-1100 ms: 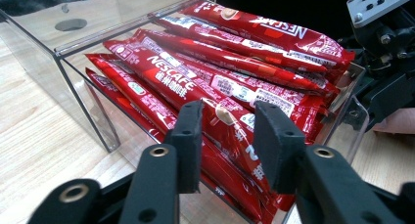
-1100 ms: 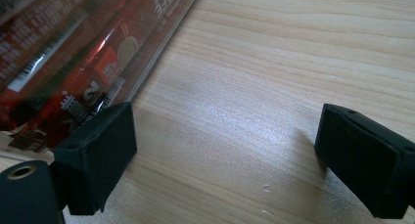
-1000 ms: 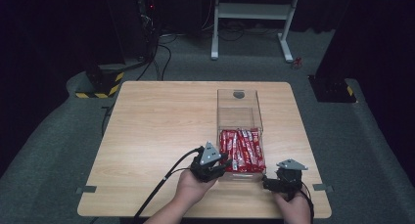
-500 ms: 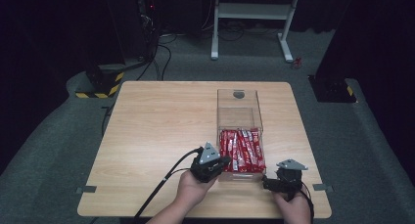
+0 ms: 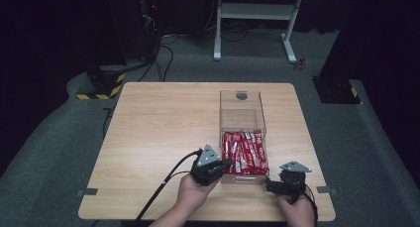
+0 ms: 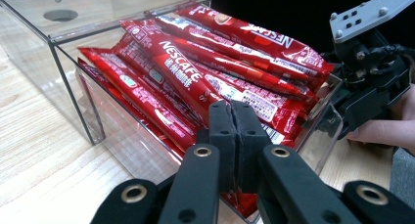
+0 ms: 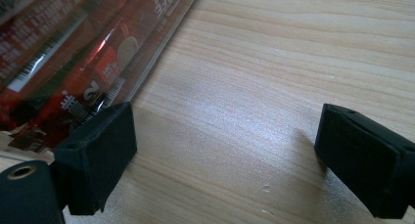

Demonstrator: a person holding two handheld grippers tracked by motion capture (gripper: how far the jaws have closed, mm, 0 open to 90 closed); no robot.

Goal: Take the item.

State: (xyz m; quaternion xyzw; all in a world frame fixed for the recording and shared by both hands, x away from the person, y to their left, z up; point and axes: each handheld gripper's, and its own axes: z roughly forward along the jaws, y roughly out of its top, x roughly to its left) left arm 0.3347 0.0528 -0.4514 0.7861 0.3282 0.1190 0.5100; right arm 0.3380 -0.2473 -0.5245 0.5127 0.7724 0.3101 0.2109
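A dark room with grey carpet surrounds a pale wooden counter (image 5: 163, 138). In the high view a clear plastic box (image 5: 241, 108) stands right of the counter's middle, its near half packed with red Nescafe sachets (image 5: 243, 152). The left hand-held gripper (image 5: 225, 164) sits at the box's near left corner, tips toward the sachets; the right hand-held gripper (image 5: 270, 186) rests low on the counter just beside the box's near right corner.

In the left gripper view, the left hand-held gripper (image 6: 234, 136) has its 2 jaws pressed together at the near rim of the box (image 6: 63, 67), right over the sachets (image 6: 195, 72); whether a sachet edge is nipped between them is hard to tell. The right hand-held gripper shows beyond the box's far corner.

In the right gripper view, the right hand-held gripper (image 7: 226, 150) stands spread wide over bare wood (image 7: 274, 67), its left jaw just beside the box wall (image 7: 147, 67) with sachets (image 7: 63, 62) behind it.
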